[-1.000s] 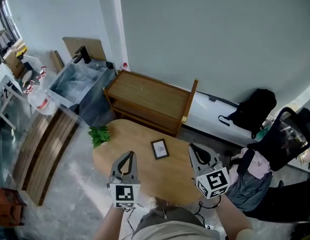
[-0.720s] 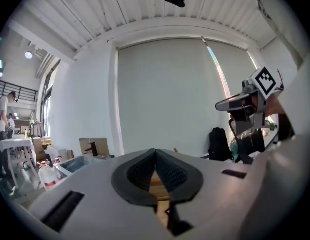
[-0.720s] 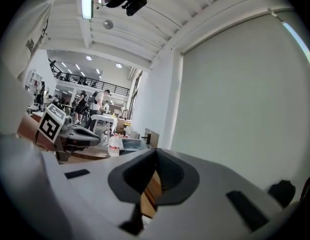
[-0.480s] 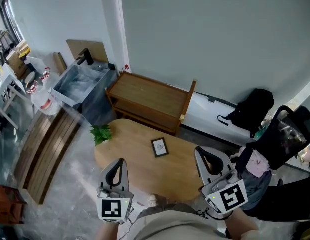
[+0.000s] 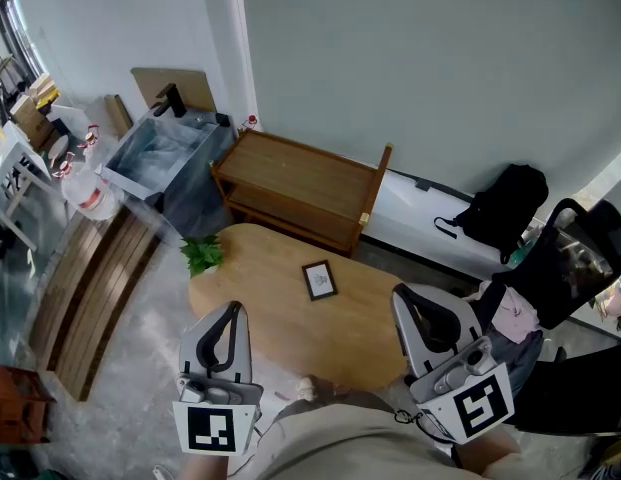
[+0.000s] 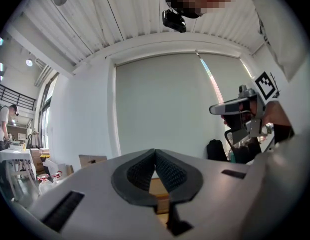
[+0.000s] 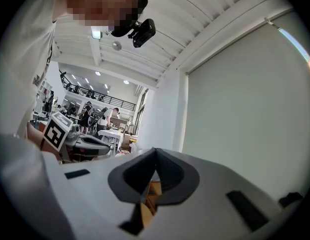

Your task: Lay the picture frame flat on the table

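Head view puts the picture frame [image 5: 320, 280] lying flat on the wooden table [image 5: 275, 333], well apart from both your grippers. Your left gripper [image 5: 231, 310] has its jaws pressed together on nothing. Your right gripper [image 5: 401, 296] is likewise closed and empty.

The table [image 5: 280, 318] is pale wood, smooth and matt; the picture frame [image 5: 319, 279] has a dark, dull rim; the low shelf [image 5: 300, 183] is browner wood. The left gripper [image 5: 233, 308] and right gripper [image 5: 402, 296] are matt grey plastic (pads [image 6: 137, 171] black, finely ribbed).
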`<state>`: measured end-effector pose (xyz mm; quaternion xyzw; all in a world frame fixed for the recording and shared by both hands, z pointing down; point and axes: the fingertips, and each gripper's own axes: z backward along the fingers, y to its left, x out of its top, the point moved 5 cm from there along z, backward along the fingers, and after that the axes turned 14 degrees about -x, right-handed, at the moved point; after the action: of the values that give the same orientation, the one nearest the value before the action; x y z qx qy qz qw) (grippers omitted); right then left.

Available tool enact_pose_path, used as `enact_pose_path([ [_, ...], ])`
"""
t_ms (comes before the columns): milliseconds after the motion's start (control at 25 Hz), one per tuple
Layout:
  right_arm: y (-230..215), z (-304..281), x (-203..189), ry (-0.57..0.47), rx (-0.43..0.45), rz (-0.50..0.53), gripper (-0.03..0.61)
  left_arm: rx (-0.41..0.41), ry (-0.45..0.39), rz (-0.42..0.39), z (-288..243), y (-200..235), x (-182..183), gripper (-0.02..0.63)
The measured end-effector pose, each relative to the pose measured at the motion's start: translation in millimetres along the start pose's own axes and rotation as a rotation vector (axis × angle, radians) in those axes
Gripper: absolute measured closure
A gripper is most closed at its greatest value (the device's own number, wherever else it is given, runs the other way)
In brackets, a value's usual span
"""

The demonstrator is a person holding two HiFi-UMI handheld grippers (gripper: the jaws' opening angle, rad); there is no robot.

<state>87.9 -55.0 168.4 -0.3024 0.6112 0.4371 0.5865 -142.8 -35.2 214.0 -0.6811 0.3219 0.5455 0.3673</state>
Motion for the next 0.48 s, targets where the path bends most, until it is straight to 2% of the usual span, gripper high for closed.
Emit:
enact_pose_path([
  [200, 7.0, 0.0, 0.5, -0.011, 0.013, 0.012, 0.583, -0.029, -0.023, 0.021, 1.0, -0.3, 10.9, 0.609],
  [480, 8.0, -1.6, 6.3, -0.017, 0.01, 0.01, 0.583, -0.027, -0.034, 0.002, 2.9, -1.5, 22.2, 0.609],
])
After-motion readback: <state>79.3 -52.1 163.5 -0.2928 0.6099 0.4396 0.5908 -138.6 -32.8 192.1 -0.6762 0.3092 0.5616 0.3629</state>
